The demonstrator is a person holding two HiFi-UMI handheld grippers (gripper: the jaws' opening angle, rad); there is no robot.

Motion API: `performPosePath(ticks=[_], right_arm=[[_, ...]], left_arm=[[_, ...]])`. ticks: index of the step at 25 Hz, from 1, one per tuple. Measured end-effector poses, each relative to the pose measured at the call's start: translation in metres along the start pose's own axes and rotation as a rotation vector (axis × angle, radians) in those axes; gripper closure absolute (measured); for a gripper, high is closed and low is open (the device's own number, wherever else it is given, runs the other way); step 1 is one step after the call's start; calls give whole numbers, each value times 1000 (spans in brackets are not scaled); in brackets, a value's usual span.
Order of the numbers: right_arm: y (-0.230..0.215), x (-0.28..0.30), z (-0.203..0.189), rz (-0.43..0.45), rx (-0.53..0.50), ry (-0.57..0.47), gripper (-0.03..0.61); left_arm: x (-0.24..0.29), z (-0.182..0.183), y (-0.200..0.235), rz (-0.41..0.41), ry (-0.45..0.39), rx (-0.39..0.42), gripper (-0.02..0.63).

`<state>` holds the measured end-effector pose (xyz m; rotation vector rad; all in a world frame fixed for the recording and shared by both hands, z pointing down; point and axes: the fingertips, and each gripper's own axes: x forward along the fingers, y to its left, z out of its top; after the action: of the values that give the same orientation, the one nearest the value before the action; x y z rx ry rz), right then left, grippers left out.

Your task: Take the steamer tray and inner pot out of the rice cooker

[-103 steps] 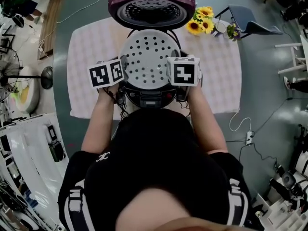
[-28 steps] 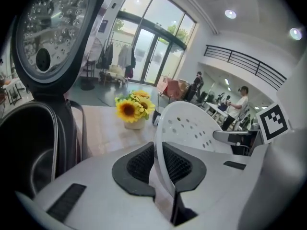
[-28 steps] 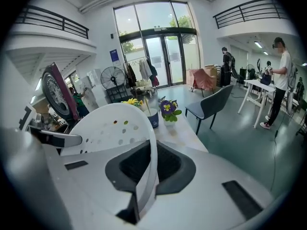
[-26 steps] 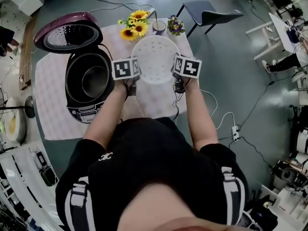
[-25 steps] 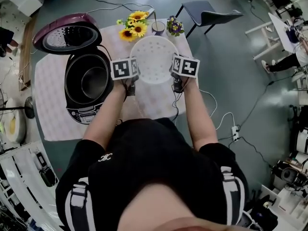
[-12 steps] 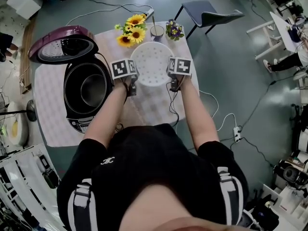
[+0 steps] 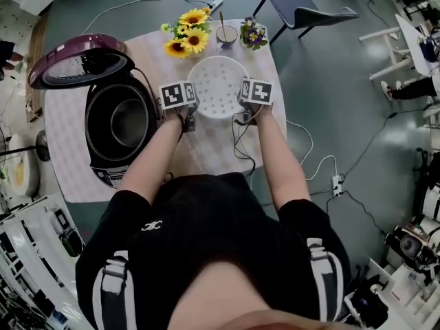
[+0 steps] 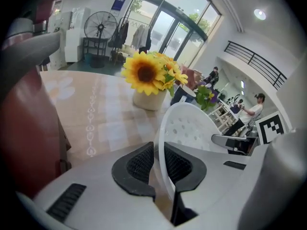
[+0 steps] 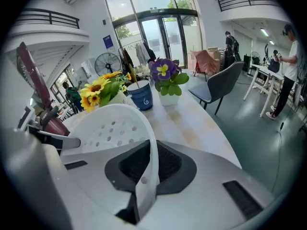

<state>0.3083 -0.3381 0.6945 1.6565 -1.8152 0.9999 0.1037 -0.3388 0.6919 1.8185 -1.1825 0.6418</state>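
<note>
The white perforated steamer tray [image 7: 218,86] hangs low over the right part of the table, held by its rim on both sides. My left gripper [image 7: 190,108] is shut on the tray's left rim [image 8: 161,147], and my right gripper [image 7: 242,106] is shut on its right rim [image 9: 152,152]. The rice cooker [image 7: 118,126] stands at the table's left with its maroon lid [image 7: 79,59] swung open. The dark inner pot [image 7: 128,121] sits inside the cooker. Each gripper view shows the opposite gripper across the tray.
Sunflowers in a vase [image 7: 184,38], a blue cup [image 7: 226,36] and a small pot of purple flowers [image 7: 252,33] stand at the table's far edge, just beyond the tray. The checked tablecloth [image 7: 213,146] covers the table. A grey chair [image 7: 306,9] stands past the table; cables lie on the floor.
Both grippers have sunk toward the table with the tray still held between them. The tray now looks smaller and lower, just short of the flowers.
</note>
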Motion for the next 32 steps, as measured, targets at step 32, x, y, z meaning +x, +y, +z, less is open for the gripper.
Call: performPosePath(ticks=[32], right_arm=[[15,-45,58,-7,-71,-257,491]], left_arm=[[-42,48,-20,47,-236,204,568]])
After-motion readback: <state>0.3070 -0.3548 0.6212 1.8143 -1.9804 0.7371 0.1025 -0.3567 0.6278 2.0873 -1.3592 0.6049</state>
